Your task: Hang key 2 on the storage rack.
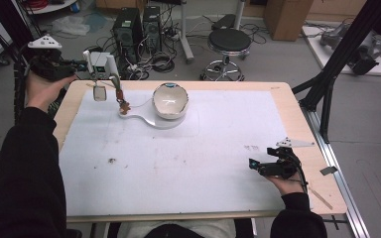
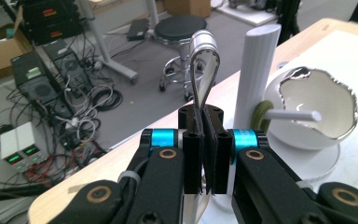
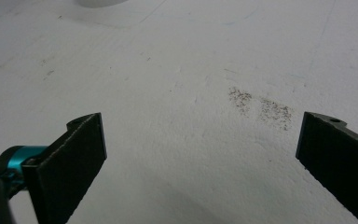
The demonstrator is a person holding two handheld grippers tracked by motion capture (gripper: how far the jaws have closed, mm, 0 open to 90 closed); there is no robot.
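My left gripper point(image 2: 204, 154) sits closest to the lens in the left gripper view, jaws clamped together on the thin handle of a metal spoon point(image 2: 204, 60). The spoon stands upright out of the pads; its shiny silver bowl is on top, seen nearly edge-on, with the room reflected in it. In the high view the spoon point(image 1: 99, 92) hangs at the far left corner of the table point(image 1: 297, 119), just off the white mat's point(image 1: 178, 163) edge, and my left gripper point(image 1: 95, 63) is above it.

Just beside the spoon is a white ribbed post point(image 2: 256, 74) on a white stand point(image 1: 149, 119). A thin white peg point(image 2: 291, 115) sticks out sideways from the post. A white bowl point(image 2: 317, 109) with a jagged, silver-edged rim, shaped like a cracked eggshell, sits on the stand's round base. Seen from the high view, something small and brown point(image 1: 122, 104) hangs at the post; can't tell what.

My right gripper point(image 1: 259, 166) rests low at the near right of the mat, jaws wide apart with nothing between them. Brownish specks point(image 3: 261, 107) mark the mat ahead of its pads.
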